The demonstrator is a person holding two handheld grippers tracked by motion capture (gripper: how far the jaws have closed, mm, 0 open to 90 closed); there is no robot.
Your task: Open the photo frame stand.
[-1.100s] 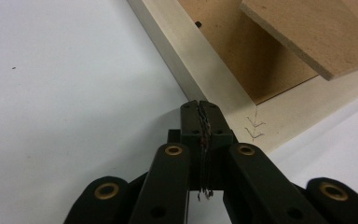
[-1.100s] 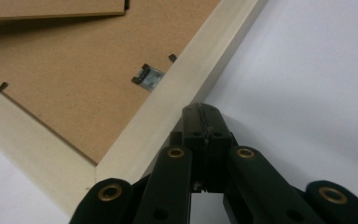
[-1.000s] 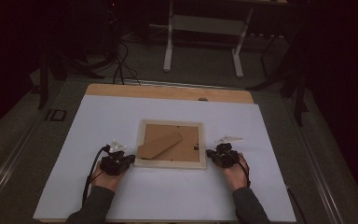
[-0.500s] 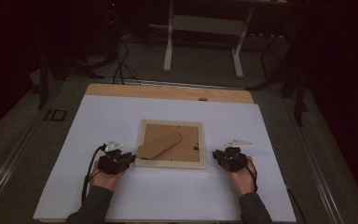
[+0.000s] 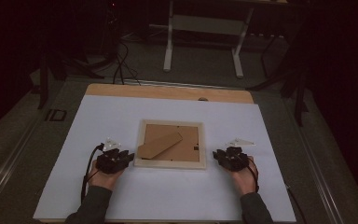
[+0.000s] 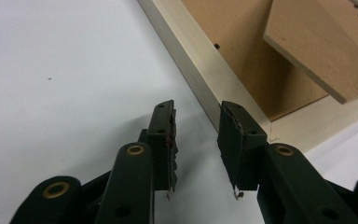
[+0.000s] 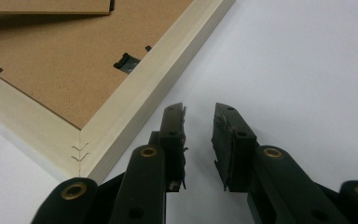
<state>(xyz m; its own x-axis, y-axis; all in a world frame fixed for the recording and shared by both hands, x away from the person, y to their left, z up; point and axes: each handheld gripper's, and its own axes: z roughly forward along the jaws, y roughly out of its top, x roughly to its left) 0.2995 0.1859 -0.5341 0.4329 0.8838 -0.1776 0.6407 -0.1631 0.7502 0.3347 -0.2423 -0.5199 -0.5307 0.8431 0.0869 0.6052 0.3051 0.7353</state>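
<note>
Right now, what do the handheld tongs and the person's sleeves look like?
Both tongs, left and right, are black, with two flat jaws on linked arms pinned by brass-coloured rivets. A pale three-cornered plate tops each. A black cable loops from the left one. The jaw pads look worn and frayed. Sleeves are dark grey-green.

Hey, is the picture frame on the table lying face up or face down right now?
Face down. The picture frame lies flat on the white table, its brown backing board and fold-out stand facing up.
</note>
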